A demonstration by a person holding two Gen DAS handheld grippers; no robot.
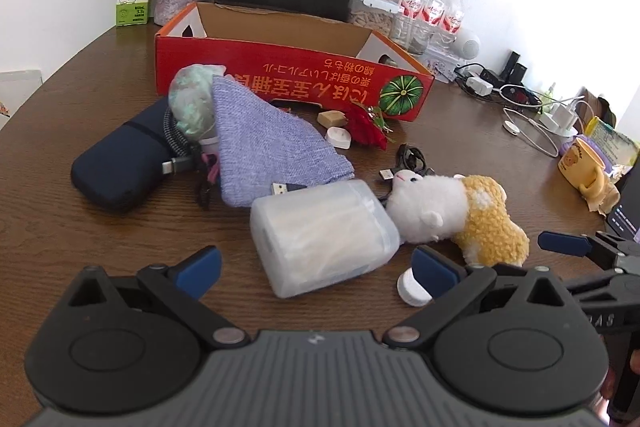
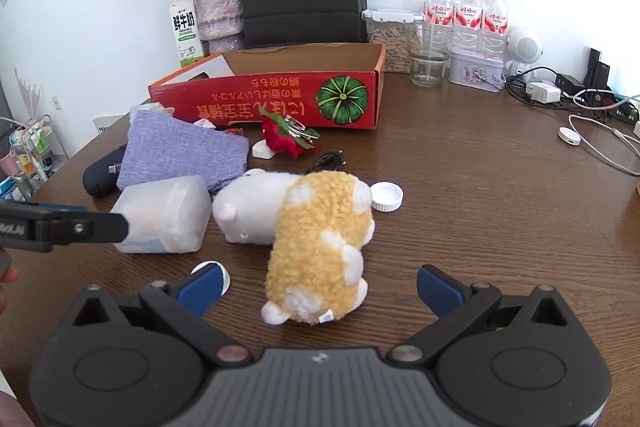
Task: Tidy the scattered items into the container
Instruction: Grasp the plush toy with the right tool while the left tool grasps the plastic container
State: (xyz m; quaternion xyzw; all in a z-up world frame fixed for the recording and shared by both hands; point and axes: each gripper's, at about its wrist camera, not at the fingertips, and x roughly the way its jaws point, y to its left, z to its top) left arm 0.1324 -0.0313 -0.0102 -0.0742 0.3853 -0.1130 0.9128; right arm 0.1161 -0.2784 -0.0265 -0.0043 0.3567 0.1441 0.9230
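A brown wooden table [image 2: 460,187] stands against a white wall. The red box [image 2: 280,99] sits far, clutter before it: purple cloth [image 1: 264,143], plastic pack [image 1: 320,235], plush toy [image 2: 312,227]. Both the left gripper [image 1: 316,267] and right gripper [image 2: 320,287] gape wide, empty.
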